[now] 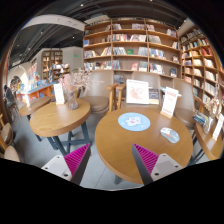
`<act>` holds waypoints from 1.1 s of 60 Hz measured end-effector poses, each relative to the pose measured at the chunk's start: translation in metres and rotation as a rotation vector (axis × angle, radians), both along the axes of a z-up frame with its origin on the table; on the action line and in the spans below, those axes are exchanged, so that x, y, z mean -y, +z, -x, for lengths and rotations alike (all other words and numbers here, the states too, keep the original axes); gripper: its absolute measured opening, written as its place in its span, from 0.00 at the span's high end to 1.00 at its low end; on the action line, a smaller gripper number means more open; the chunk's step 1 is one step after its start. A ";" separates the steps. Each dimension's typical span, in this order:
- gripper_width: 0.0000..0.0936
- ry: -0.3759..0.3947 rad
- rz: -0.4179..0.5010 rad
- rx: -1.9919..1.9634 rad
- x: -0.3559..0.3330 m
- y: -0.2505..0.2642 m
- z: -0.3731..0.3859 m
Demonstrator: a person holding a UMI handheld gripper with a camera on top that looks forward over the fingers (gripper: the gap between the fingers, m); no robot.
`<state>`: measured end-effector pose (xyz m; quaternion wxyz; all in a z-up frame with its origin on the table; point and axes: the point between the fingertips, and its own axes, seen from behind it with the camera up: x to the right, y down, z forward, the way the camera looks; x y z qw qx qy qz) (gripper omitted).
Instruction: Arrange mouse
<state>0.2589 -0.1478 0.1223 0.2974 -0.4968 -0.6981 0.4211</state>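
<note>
Approaching stage: claw (110, 160) spread, empty, far from mouse (168, 134) on bench (120, 145); next, advance toward mouse beside pad (133, 121).

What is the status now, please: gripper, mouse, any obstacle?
Gripper open, empty, short of the round table. Mouse on the table's far side, beyond the fingers, next to the round blue mat. Nothing in the way.

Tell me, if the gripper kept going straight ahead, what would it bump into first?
Probably the near edge of the round wooden table just ahead of the gripper, whose jaws are open; depth is hard to judge.
</note>
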 end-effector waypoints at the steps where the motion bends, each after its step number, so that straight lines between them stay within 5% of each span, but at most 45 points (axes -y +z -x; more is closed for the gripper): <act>1: 0.09 -0.002 0.000 -0.003 -0.001 -0.004 0.002; 24: 0.09 -0.060 -0.043 -0.005 -0.041 -0.017 0.022; 51: 0.09 -0.295 -0.111 -0.012 -0.202 -0.033 0.076; 66: 0.09 -0.359 -0.120 0.013 -0.248 -0.057 0.104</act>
